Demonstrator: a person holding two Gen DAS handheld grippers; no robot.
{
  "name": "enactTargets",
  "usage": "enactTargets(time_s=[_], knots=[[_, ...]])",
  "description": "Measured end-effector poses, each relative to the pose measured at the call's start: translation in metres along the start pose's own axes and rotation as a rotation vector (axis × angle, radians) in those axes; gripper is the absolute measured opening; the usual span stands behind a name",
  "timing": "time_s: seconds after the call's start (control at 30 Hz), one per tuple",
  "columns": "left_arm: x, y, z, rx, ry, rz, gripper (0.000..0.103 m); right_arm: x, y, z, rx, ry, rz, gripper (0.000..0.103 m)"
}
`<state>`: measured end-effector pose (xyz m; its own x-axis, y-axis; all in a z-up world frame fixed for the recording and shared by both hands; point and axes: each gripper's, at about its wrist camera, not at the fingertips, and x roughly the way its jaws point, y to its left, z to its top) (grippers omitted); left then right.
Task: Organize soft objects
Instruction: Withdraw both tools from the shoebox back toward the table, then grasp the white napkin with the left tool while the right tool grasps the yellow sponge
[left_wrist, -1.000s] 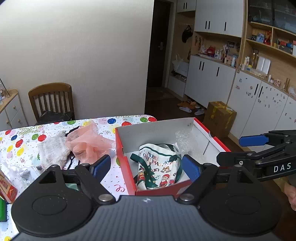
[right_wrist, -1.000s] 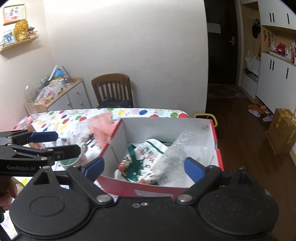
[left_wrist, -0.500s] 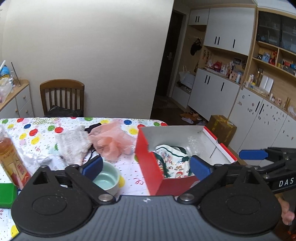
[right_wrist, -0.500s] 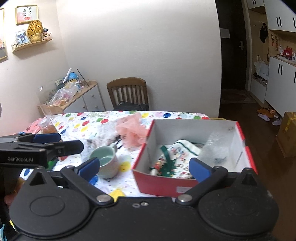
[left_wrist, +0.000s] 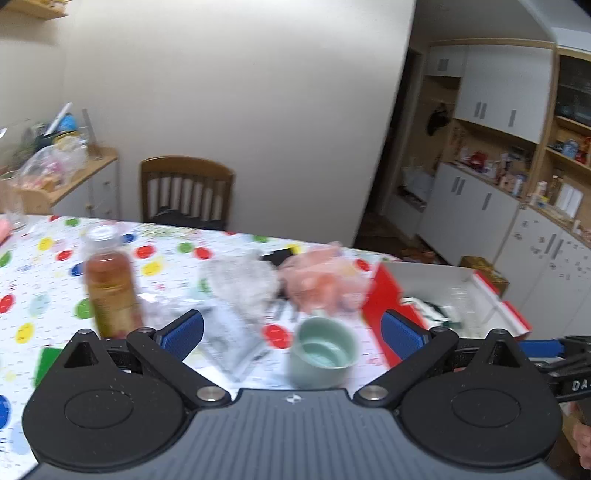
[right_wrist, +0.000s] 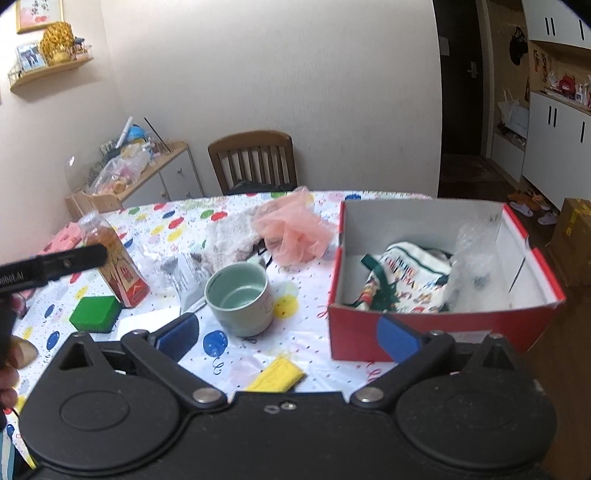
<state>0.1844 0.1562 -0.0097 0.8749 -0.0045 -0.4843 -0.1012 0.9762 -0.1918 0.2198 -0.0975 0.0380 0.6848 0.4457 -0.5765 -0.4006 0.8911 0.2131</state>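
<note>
Left wrist view, blurred. My left gripper (left_wrist: 291, 334): jaws wide, holding nothing, above the polka-dot tabletop (left_wrist: 33, 280). Between the blue pads: a pale green ceramic cup (left_wrist: 323, 352), upright. Left of it: a clear plastic bottle of amber liquid (left_wrist: 109, 286), standing. Behind the cup: a pink mesh fabric bundle (left_wrist: 321, 280) beside a pale fuzzy cloth (left_wrist: 240, 280). Right: a red cardboard box with white inside (left_wrist: 443, 295).

Right wrist view. My right gripper (right_wrist: 288, 336): jaws wide, empty, near the tabletop's front edge. In the box (right_wrist: 424, 325): a folded white Christmas-print cloth with green ribbon (right_wrist: 402, 277) and a crumpled clear plastic wrap (right_wrist: 472, 258), touching. Outside, left of the box: pink bundle (right_wrist: 291, 229) lying against the fuzzy cloth (right_wrist: 229, 236). Also: green cup (right_wrist: 240, 295), bottle (right_wrist: 116, 266), green sponge block (right_wrist: 94, 314), yellow cloth (right_wrist: 275, 374) at the near edge.
</note>
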Motion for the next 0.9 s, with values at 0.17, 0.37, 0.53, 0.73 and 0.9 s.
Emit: enactTargets(time_s=[0.17,0.37,0.53,0.73,0.9], knots=[[0.0,0.043,-0.003,-0.018,0.006,0.037,0.103,0.022,0.019,-0.01,0.002,0.033,-0.034,0.103],[0.01,0.083,-0.015,0.001,0.039,0.08,0.103,0.054,0.036,-0.023,0.011,0.1,-0.08,0.099],[0.029,0.097,-0.034,0.068,0.094,0.066,0.103,0.081,0.044,-0.038,0.021,0.167,-0.131,0.095],[0.057,0.104,-0.061,0.079,0.182,0.075,0.103,0.105,0.049,-0.052,0.038,0.23,-0.169,0.089],[0.085,0.103,-0.082,0.117,0.257,0.085,0.103,0.123,0.055,-0.06,0.029,0.273,-0.192,0.083]])
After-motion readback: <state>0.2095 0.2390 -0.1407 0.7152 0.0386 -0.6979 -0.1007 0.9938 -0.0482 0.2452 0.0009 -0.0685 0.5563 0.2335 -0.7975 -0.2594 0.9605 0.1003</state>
